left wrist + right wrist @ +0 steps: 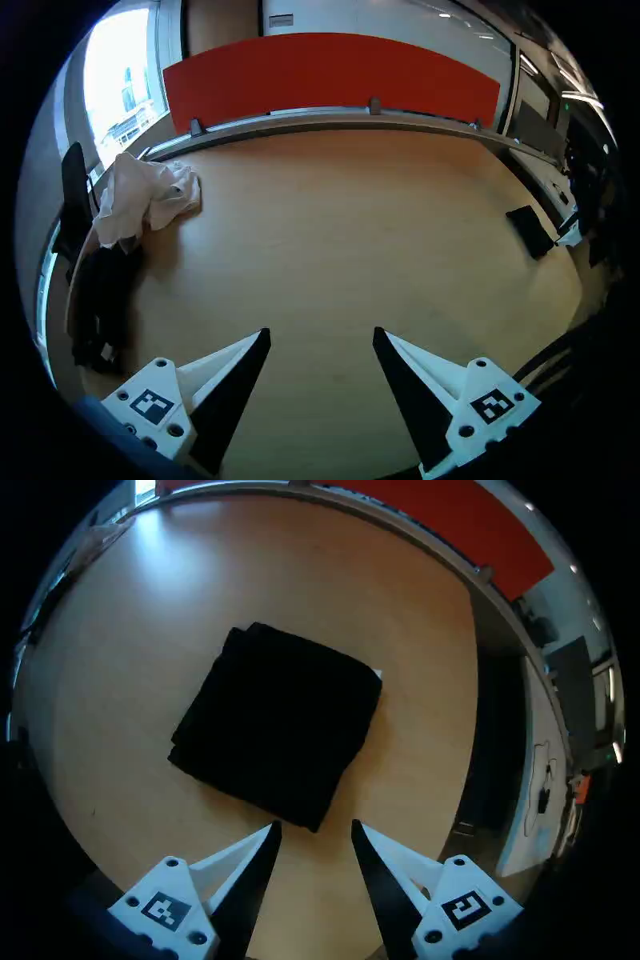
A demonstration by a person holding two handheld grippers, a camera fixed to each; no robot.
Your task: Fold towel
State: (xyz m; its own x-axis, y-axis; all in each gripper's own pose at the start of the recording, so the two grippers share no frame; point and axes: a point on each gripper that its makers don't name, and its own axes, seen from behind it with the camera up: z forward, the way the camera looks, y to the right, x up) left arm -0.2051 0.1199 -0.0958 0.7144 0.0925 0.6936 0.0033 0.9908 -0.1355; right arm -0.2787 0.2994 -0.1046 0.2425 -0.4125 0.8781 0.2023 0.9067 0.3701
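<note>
Towel [276,736], black, folded, before right gripper [314,826], fingers narrow; pale cloth [148,196] before left gripper [322,332], fingers wide.

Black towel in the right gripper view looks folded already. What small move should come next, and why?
Probably carry the left tool toward the crumpled pale towel. The black towel lies as a neat folded square, the right tool stands open at its near corner, and the left tool is open and holds nothing.
</note>
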